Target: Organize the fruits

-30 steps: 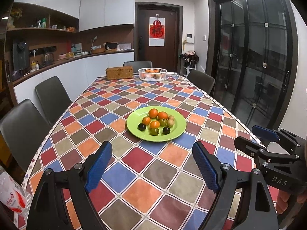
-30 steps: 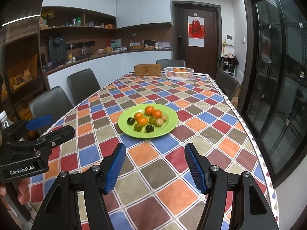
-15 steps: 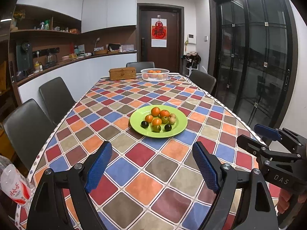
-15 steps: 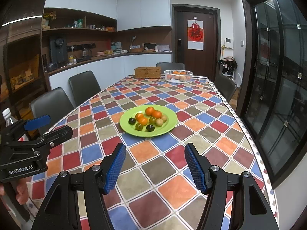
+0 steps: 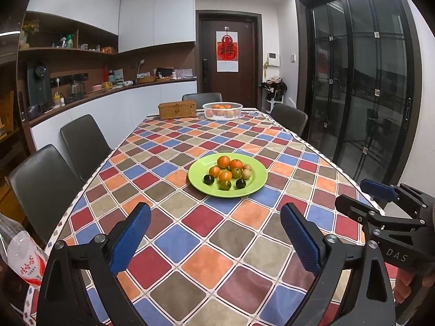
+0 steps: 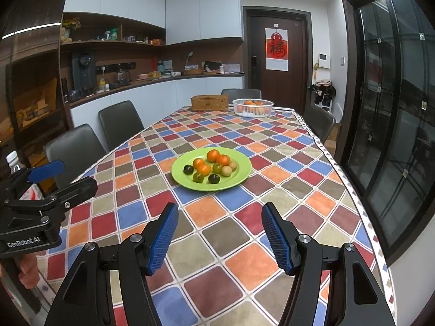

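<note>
A green plate (image 5: 255, 183) (image 6: 239, 175) lies mid-table with several small fruits on it: orange tangerines (image 5: 223, 161) (image 6: 213, 155), dark plums (image 5: 208, 179) (image 6: 187, 169), green and tan ones. A white basket (image 5: 222, 110) (image 6: 252, 107) with oranges stands at the far end. My left gripper (image 5: 214, 232) is open and empty above the near table, well short of the plate; it also shows in the right wrist view (image 6: 62, 179). My right gripper (image 6: 220, 233) is open and empty, likewise short of the plate, and shows at the right of the left wrist view (image 5: 367, 193).
A wicker box (image 5: 177, 110) sits next to the basket. The table carries a checkered cloth (image 5: 168, 244). Dark chairs (image 5: 81, 141) line the left side, others the far end and right. A plastic bottle (image 5: 23, 258) stands at the near left. Glass doors are at right.
Both grippers have pulled back and risen a little, so the plate looks smaller and farther. Both stay open.
</note>
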The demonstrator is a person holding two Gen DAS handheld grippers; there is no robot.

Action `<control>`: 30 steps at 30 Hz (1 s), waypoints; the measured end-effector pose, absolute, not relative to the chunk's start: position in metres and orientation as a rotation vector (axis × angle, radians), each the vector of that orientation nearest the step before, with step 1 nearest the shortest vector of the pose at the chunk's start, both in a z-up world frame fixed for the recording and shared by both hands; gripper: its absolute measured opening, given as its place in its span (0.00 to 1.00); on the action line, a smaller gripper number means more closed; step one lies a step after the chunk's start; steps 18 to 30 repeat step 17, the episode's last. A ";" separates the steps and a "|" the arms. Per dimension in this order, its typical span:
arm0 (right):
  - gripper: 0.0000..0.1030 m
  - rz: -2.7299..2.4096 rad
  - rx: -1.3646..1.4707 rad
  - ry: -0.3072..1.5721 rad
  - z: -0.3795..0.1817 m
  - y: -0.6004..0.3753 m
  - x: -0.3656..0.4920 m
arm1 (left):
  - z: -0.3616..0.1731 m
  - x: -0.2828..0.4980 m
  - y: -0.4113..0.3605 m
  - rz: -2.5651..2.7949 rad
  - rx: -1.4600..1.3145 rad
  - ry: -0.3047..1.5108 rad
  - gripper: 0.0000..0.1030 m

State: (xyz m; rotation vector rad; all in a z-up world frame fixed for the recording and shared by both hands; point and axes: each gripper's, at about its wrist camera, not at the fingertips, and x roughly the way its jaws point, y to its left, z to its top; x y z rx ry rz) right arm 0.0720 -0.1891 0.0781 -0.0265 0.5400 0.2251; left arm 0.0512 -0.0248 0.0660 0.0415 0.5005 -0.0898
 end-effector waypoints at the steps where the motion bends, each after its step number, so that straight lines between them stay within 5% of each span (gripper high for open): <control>1: 0.62 0.226 -0.025 0.540 0.078 -0.189 0.070 | 0.066 0.051 -0.025 -0.089 0.041 0.500 0.95; 30: 0.62 0.220 -0.026 0.546 0.075 -0.188 0.066 | 0.068 0.045 -0.026 -0.066 0.039 0.479 0.95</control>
